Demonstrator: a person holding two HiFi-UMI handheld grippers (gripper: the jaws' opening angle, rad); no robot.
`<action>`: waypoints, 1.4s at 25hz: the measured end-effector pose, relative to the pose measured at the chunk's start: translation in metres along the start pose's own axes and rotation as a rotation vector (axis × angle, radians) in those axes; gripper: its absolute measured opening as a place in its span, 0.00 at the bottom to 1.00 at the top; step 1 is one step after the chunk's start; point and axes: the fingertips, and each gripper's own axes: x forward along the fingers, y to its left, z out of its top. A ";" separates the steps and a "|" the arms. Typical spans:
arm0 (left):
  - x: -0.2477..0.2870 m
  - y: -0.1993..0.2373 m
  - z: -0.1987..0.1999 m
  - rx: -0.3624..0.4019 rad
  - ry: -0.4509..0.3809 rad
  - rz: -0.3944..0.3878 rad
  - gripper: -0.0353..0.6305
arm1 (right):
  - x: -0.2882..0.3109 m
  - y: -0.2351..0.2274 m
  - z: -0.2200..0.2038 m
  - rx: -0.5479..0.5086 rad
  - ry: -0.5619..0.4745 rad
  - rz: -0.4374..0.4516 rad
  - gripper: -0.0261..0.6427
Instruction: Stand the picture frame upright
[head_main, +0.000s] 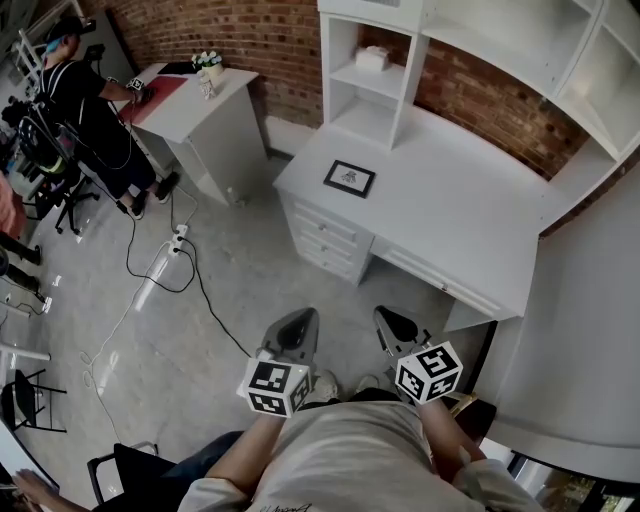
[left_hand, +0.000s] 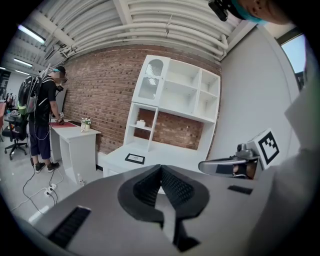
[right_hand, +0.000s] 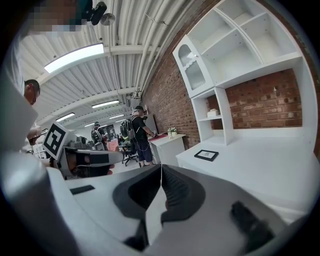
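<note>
well ahead of both fingers, picture frame (head_main: 349, 178) lies flat.

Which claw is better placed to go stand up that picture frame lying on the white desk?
Left, narrowly: the picture frame lies flat toward the left end of the desk. Otherwise even: left claw and right claw are both shut, empty and well short of it.

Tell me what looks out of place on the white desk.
The picture frame lies flat, face up, on the white desk in front of the shelf unit, not standing. Nothing else looks odd.
</note>
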 end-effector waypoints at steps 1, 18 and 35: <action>-0.001 0.004 0.002 0.005 -0.001 -0.002 0.08 | 0.003 0.002 0.001 0.001 -0.002 -0.002 0.08; 0.040 0.040 0.016 0.005 -0.004 -0.033 0.07 | 0.050 -0.026 0.015 0.021 -0.010 -0.015 0.08; 0.243 0.107 0.100 -0.002 0.011 0.012 0.07 | 0.192 -0.195 0.111 0.022 -0.019 0.039 0.08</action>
